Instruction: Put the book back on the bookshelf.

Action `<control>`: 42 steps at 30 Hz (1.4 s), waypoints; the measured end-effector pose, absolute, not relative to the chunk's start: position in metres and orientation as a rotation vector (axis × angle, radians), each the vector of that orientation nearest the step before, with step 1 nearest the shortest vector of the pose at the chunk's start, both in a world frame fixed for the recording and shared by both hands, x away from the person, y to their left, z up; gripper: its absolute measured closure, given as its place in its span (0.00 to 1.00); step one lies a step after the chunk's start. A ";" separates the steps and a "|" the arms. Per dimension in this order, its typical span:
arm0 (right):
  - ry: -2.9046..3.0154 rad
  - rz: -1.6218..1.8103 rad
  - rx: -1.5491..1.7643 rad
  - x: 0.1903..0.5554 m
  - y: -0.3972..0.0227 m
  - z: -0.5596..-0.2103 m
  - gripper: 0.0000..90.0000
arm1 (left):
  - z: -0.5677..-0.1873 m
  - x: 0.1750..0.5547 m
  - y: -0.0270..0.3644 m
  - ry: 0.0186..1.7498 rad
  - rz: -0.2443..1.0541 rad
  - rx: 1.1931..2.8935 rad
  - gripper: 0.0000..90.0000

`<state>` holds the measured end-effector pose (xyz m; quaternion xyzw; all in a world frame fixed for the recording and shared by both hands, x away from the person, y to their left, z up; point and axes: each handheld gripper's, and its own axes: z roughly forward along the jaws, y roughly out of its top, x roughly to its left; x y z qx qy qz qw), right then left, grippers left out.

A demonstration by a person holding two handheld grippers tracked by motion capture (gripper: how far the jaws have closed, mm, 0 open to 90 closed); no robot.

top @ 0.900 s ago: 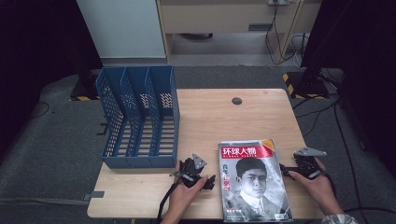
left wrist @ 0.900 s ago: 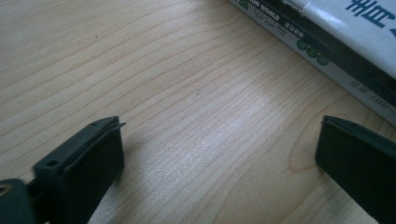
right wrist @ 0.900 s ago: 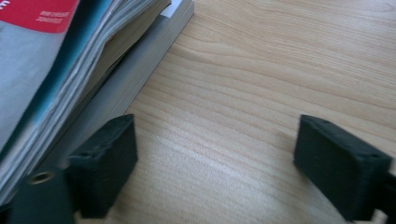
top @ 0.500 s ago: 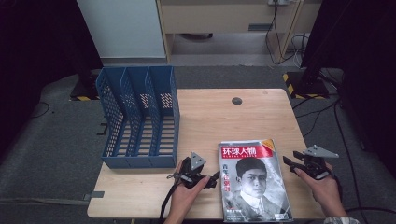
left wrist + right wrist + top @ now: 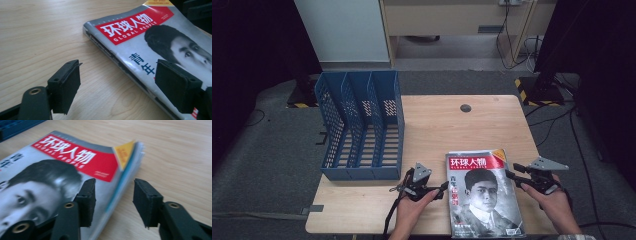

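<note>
Flanking magazine (image 5: 482, 192), both my grippers open, nothing held.
Left gripper (image 5: 443, 187) straddles spine; right gripper (image 5: 513, 174) straddles loose page edge, may pinch only top pages, fanning them.

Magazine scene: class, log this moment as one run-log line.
magazine: flat on table | left hand-held gripper: open, straddling spine edge | right hand-held gripper: open, at page edge | file rack: beside
</note>
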<state>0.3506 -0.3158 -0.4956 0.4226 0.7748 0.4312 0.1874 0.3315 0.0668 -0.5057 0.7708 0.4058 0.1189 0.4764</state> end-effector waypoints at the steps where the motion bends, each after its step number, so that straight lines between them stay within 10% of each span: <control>1: 2.223 1.195 1.179 0.351 -0.310 -0.498 0.51 | -0.505 0.330 0.064 0.975 0.291 1.898 0.25; 36: 2.293 1.155 1.126 0.352 -0.293 -0.506 0.46 | -0.519 0.337 0.033 0.987 0.099 1.933 0.23; 42: 2.316 1.153 1.121 0.351 -0.292 -0.506 0.40 | -0.503 0.337 0.035 0.988 0.088 1.875 0.36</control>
